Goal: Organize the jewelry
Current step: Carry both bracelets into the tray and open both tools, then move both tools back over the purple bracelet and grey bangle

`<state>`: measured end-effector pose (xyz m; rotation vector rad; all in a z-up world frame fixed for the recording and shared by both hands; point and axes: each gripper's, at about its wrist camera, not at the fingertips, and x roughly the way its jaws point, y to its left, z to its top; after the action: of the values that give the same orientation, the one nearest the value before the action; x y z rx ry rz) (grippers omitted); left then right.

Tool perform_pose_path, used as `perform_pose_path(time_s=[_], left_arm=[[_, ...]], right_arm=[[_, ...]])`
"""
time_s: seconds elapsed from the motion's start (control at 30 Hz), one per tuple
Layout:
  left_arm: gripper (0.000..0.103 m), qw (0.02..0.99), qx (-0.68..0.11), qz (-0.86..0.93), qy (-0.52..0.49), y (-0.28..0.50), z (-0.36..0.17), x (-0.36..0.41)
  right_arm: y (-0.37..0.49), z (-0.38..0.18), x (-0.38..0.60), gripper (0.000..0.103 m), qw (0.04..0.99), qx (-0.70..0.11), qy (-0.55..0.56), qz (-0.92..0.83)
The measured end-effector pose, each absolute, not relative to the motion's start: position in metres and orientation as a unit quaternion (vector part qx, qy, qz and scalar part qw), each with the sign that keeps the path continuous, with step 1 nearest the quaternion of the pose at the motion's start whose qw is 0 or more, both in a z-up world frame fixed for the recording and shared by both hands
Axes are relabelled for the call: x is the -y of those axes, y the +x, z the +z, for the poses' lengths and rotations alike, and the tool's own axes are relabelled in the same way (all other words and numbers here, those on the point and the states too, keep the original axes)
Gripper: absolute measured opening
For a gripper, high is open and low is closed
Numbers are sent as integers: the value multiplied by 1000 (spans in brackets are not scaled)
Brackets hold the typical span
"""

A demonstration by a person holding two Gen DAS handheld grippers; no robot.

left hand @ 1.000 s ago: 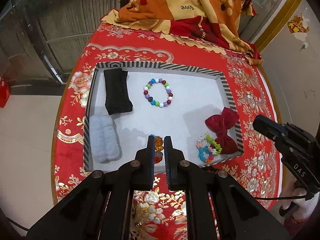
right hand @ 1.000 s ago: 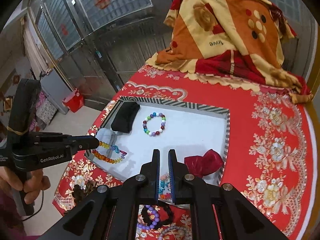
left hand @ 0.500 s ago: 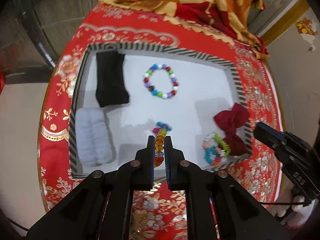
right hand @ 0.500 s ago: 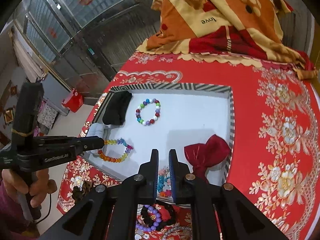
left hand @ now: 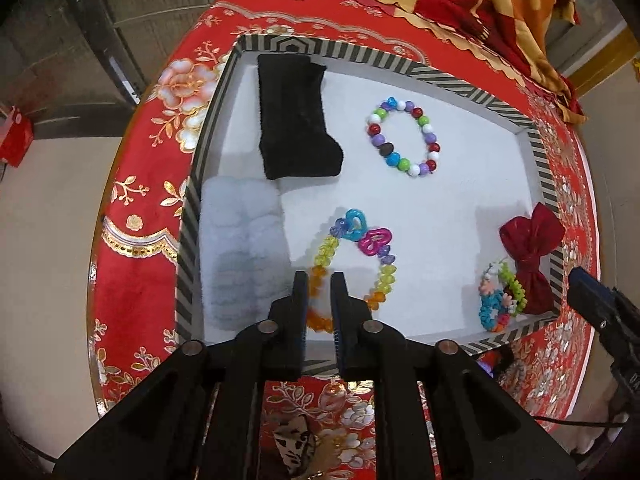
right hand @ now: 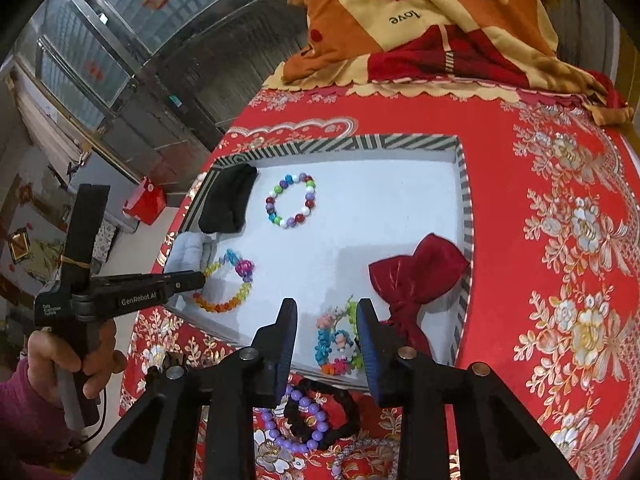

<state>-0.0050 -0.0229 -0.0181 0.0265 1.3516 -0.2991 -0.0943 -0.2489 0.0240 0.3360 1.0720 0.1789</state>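
- Left wrist: left tongs (left hand: 319, 280) have just been opening, pads slack around the rainbow bracelet (left hand: 352, 268), now lying in the tray (left hand: 472, 80) instead of dangling. Light, floppy beads; pinch one strand.
- Right wrist: right tongs (right hand: 326, 316) have just parted, straddling the flower bracelet (right hand: 338, 338) without gripping; earlier pinched shut.

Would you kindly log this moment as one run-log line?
left gripper: opening, orange-yellow bracelet on tray | right gripper: opening over flower bracelet

"GenRobot.AI" on left hand-held gripper (right hand: 199, 281), "love" (upside down) on blanket (right hand: 404, 17)
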Motion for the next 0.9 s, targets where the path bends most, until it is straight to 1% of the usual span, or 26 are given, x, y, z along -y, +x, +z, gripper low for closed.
perform_pose_path(time_s=[0.03, 0.1, 0.17, 0.27, 0.47, 0.9], left_arm=[[23, 770, -623, -136, 12, -6, -18, 22], [36, 769, -624, -140, 5, -9, -17, 21], [41, 771, -621, -142, 5, -13, -15, 22], [44, 779, -611, -138, 18, -21, -8, 25], [45, 795, -594, -125, 21, -35, 7, 24], [45, 815, -565, -126, 36, -79, 33, 40]], right_arm=[[-95, 22, 248, 29, 841, -510, 158, 85], [-96, 19, 245, 29, 839, -514, 155, 85], [-98, 17, 243, 30, 837, -517, 154, 86], [-101, 17, 242, 30, 837, -518, 154, 86], [-112, 22, 242, 36, 840, -514, 152, 85], [-152, 32, 241, 36, 846, -507, 147, 75]])
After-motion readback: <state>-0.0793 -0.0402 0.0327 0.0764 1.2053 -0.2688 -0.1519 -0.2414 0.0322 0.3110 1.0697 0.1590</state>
